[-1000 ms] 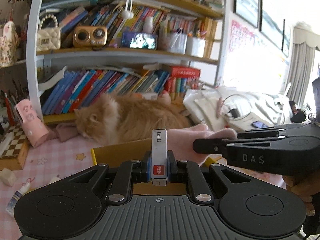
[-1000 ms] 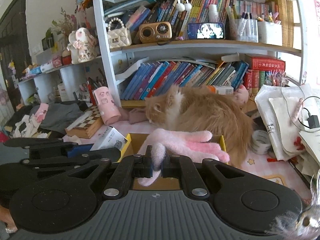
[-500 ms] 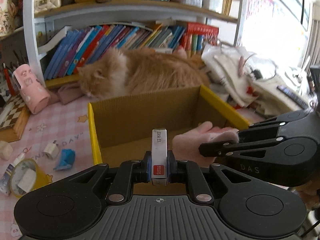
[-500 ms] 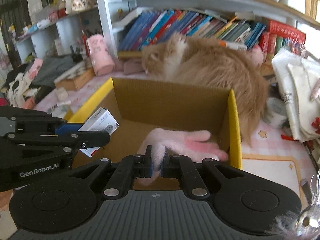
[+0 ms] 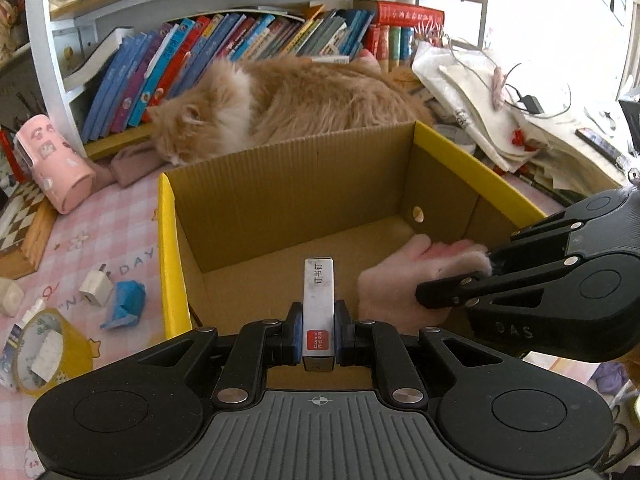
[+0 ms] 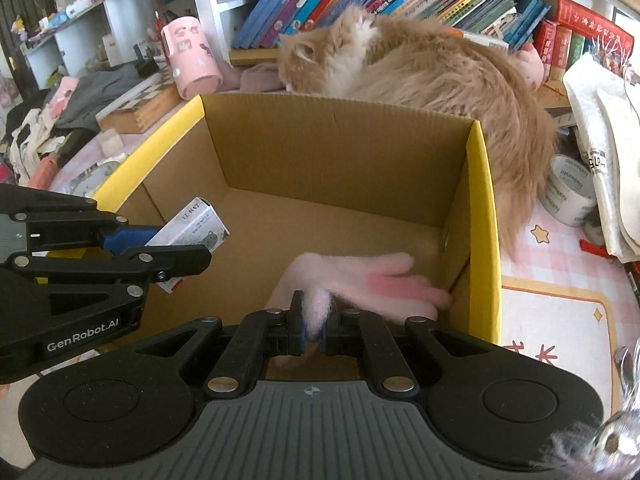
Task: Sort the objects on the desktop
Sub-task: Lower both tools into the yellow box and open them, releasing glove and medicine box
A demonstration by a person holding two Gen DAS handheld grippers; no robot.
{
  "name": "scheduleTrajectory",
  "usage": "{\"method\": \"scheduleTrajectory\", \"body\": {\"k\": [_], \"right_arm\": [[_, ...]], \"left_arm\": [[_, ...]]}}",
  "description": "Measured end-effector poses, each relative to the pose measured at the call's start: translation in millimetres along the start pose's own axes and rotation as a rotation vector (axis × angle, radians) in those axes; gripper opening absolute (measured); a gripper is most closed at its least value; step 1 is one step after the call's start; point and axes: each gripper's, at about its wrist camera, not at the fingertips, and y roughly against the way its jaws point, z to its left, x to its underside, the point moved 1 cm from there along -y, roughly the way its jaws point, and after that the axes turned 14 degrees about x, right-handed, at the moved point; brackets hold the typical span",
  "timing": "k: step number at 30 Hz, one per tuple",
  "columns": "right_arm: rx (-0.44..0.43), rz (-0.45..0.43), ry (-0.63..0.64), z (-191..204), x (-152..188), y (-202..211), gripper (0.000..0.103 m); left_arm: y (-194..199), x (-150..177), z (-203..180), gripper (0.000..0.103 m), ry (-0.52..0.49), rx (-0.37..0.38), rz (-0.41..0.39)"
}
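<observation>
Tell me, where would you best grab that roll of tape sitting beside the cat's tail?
Probably from above: the tape roll lies flat with its open core facing up, so one finger could drop into the hole and the other outside, pinching the wall on the side away from the cat.

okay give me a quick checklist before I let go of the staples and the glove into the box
1. Staple box held in left gripper: ok.
2. Glove held in right gripper: ok.
3. Both items over the open carton: ok.
4. Carton floor free under them: ok, bare cardboard shows.
5. Cat outside the carton, behind its far wall: ok.
6. Grippers apart from each other: cannot tell, they sit close.
</observation>
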Motion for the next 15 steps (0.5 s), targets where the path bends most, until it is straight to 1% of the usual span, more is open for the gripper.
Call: {"method": "scheduleTrajectory", "body": {"k": [2,5,6,8,10,13,15], "right_arm": [[-0.003,0.003,0.000,-0.6,-0.4,-1.3,0.007],[-0.009,0.002,-0.003,-2.1,-0.4,-2.3,0.007],[-0.010,-0.001,-0.005,-2.0,-0.8,-2.1,0.007],[-0.018,-0.015,-0.015,-3.8,-0.8,-0.6,0.008],[-0.024,-0.029,-0.020,-4.9,-1.6,1.1,0.011],[-0.029,-0.061,-0.026,-6.4,-4.0,4.9,0.022],[-0.030,-0.078,-0.033,-6.9,-6.1,7.8,0.022]], "left_arm": [[-1.4,0.7,-0.2,0.014,0.003,-0.005,0.004],[1.1,0.9,-2.2,0.014,0.004,-0.013,-0.021],[2.3,0.1,-2.7,0.018,0.004,-0.020,-0.032],[5.1,-1.5,-3.9,0.019,0.003,-0.025,-0.053],[7.5,-2.9,-4.2,0.033,0.006,-0.035,-0.067],[14.0,-2.7,-5.5,0.039,0.006,-0.050,-0.094],[18.8,-2.1,-6.4,0.043,0.004,-0.059,-0.106]]}}
